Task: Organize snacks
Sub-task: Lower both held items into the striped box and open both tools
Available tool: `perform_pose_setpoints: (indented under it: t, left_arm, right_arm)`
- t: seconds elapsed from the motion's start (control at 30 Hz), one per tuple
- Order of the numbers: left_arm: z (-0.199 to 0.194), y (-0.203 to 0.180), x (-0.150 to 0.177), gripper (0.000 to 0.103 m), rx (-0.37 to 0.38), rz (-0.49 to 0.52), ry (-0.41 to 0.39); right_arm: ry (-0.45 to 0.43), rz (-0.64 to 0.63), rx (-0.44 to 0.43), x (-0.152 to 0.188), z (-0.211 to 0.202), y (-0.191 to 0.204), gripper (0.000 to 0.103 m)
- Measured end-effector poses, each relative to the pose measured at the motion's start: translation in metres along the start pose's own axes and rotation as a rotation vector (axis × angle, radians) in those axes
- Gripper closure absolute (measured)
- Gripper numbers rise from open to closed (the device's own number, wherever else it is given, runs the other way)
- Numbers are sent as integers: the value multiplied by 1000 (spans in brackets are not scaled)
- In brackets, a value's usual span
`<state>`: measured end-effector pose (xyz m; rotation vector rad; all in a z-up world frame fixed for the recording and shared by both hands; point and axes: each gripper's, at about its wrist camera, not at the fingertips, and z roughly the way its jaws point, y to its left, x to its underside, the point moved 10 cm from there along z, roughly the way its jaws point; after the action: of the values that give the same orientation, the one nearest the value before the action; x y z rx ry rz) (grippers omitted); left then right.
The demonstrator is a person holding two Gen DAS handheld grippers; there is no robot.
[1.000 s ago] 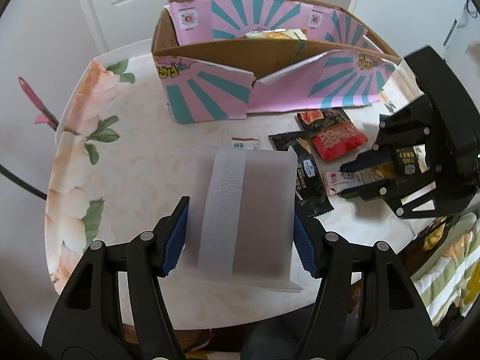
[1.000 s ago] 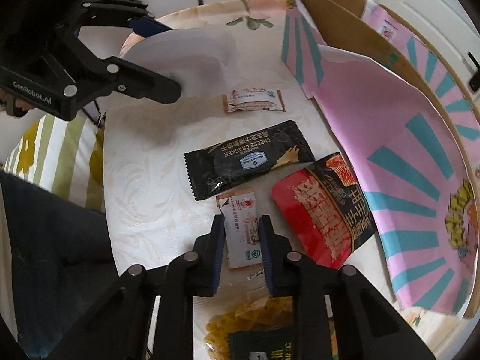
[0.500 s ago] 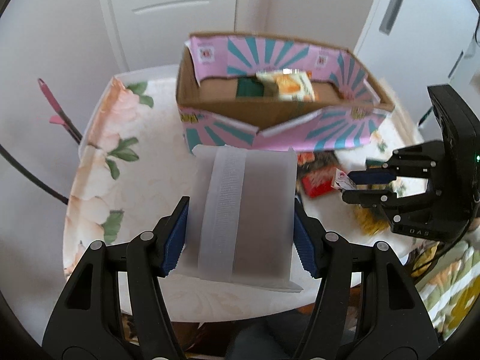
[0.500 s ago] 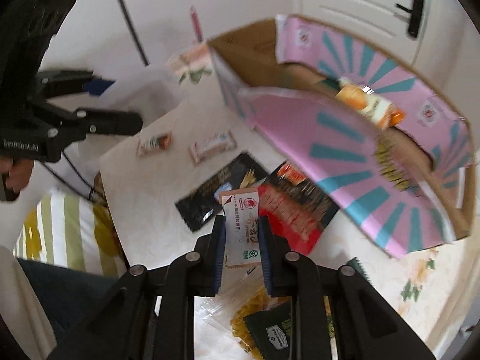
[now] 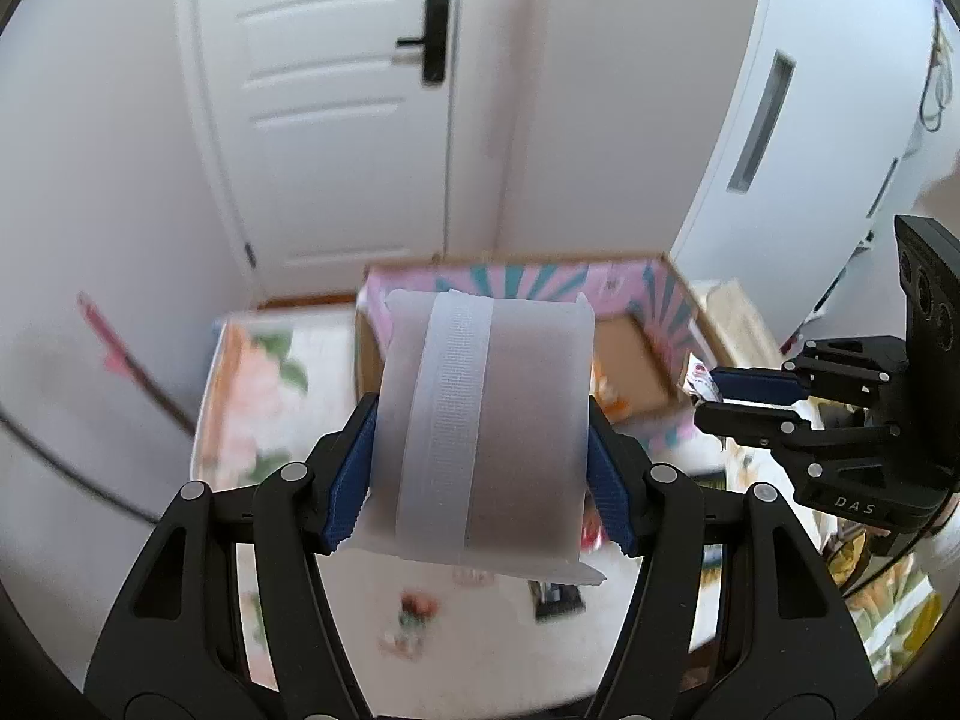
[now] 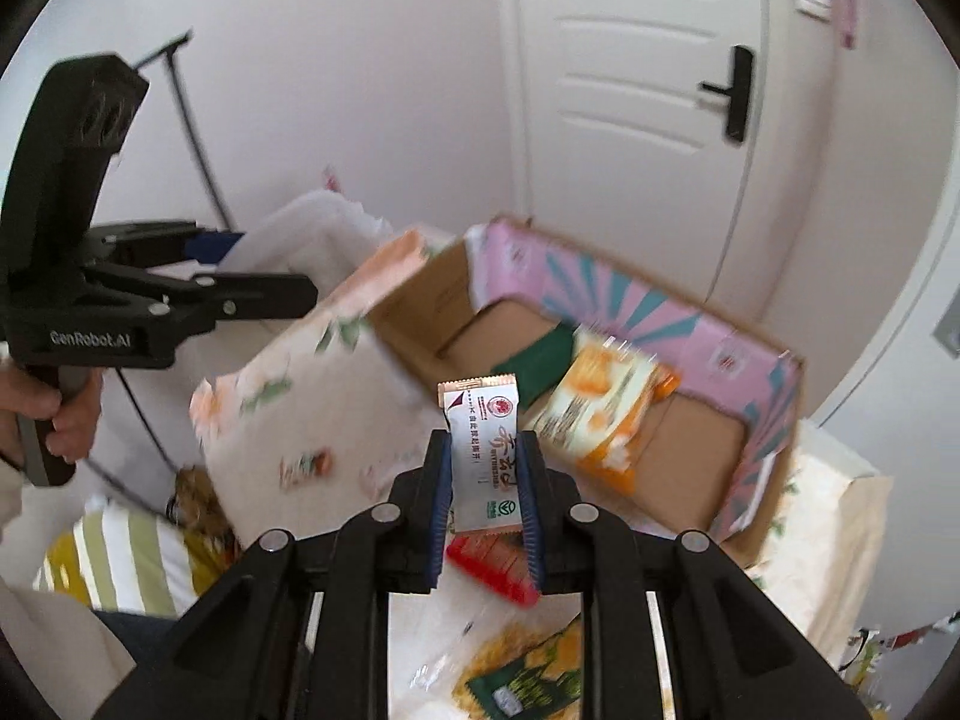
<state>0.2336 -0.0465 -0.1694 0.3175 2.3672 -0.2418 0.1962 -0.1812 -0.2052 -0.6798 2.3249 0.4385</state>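
My right gripper (image 6: pixel 485 480) is shut on a small white snack packet (image 6: pixel 483 455) with a red logo and holds it upright, high above the table, in front of the pink and teal cardboard box (image 6: pixel 648 300). An orange snack pack (image 6: pixel 606 414) and a green one lie inside the box. My left gripper (image 5: pixel 480 468) is shut on a translucent white block (image 5: pixel 486 438) with a hook-and-loop strip. The box (image 5: pixel 666 300) lies behind the block. The right gripper (image 5: pixel 720 399) shows at the right of the left wrist view.
A floral-topped table (image 6: pixel 300 396) carries small loose snacks, a red packet (image 6: pixel 492 564) and a yellow-green bag (image 6: pixel 528 678). White doors stand behind. A striped cushion (image 6: pixel 114 558) lies low at the left.
Both grippers have risen well above the table. The right one has carried the white packet up toward the box. The views now tilt toward the doors.
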Motion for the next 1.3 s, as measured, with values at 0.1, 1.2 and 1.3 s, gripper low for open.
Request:
perform_pose_setpoints:
  t: [0.1, 1.2, 1.3]
  left_arm:
    - [10, -2, -27, 43, 38, 11, -9]
    - [144, 38, -33, 0, -23, 104, 182]
    - [132, 36, -35, 0, -24, 96, 161]
  right_arm:
    - [-41, 47, 58, -22, -8, -16, 84]
    - [79, 415, 298, -34, 64, -113, 84]
    - [90, 432, 301, -32, 67, -118, 84]
